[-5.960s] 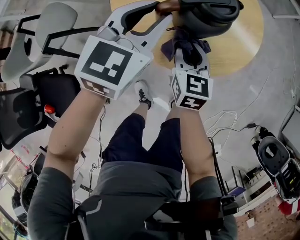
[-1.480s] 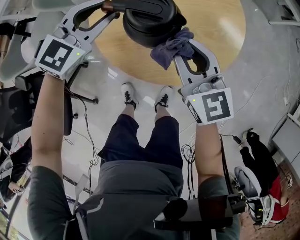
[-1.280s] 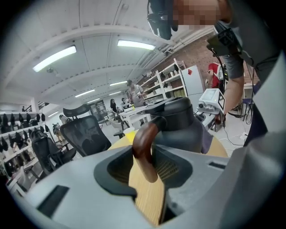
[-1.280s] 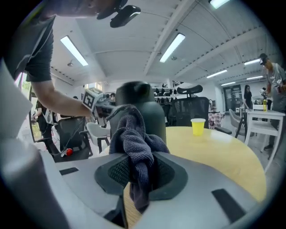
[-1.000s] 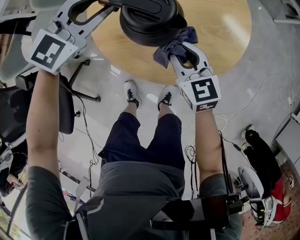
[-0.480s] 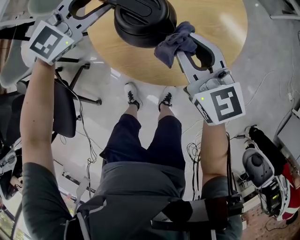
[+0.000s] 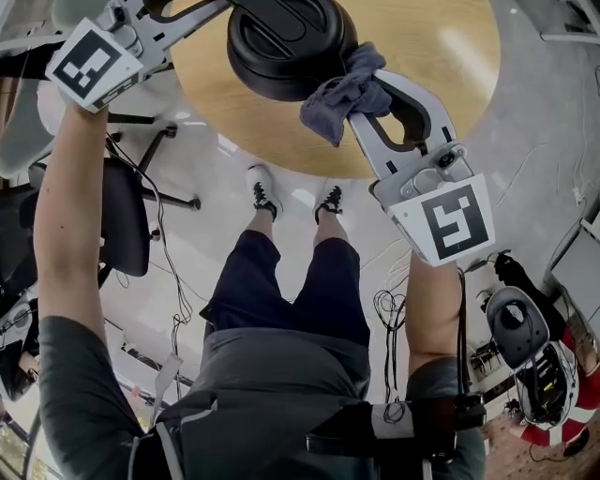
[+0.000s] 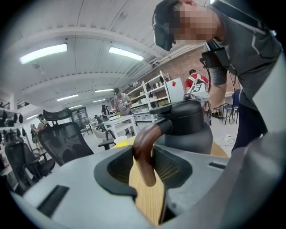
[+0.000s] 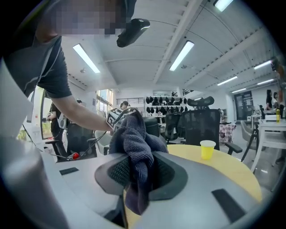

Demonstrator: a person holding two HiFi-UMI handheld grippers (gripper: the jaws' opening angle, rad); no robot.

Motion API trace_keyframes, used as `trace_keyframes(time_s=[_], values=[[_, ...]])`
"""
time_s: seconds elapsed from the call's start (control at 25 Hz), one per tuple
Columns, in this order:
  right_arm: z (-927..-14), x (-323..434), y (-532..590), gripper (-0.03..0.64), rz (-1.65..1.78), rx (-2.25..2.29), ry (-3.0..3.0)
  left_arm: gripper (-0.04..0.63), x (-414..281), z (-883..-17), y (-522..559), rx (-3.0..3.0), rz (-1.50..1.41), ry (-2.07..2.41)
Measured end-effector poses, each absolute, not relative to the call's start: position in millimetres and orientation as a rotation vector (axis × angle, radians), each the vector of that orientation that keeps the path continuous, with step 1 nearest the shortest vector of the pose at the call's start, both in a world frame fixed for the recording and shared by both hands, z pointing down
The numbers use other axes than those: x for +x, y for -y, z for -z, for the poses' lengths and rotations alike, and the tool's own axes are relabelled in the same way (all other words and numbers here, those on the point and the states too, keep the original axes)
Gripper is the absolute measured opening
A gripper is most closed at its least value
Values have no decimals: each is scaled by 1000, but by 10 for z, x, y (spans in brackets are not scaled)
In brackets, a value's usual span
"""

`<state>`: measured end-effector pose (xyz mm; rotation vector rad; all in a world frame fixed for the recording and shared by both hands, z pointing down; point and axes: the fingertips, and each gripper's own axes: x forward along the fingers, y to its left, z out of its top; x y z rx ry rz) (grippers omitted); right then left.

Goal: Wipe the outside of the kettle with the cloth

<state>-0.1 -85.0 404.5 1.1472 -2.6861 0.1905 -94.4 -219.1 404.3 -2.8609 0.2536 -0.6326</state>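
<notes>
The black kettle (image 7: 286, 42) hangs in the air over the round wooden table (image 7: 441, 84), seen from above. My left gripper (image 7: 211, 7) is shut on its brown curved handle (image 8: 144, 154); the jaws have just been closing a little, with the handle between them. In the left gripper view the kettle body (image 8: 192, 129) rises just behind the jaws. My right gripper (image 7: 364, 92) is shut on a dark blue-grey cloth (image 7: 342, 86), which bunches against the kettle's lower right side. The cloth (image 9: 134, 143) spills over the right jaws and hides their tips.
A yellow cup (image 9: 207, 149) stands on the table. Black office chairs (image 7: 122, 216) stand at the left, and cables (image 7: 389, 305) trail over the floor at the right. The person's legs and shoes (image 7: 291, 197) are below the table's edge.
The right gripper has come up towards the camera with the cloth, which stays bunched at the kettle's right side. The left gripper has shifted slightly up and left, still holding the kettle.
</notes>
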Motion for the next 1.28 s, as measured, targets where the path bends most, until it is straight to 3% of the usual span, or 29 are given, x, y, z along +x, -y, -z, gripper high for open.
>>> trace_keyframes(time_s=[0.76,1.28], values=[[-5094,159,810,103,-376,1127,2531,127,-578,-3875,2139,-2892,455,-86],[-4105,140,952,103,-333,1267,2573,158,-1028,-3950,2173,-2983,429,-336]])
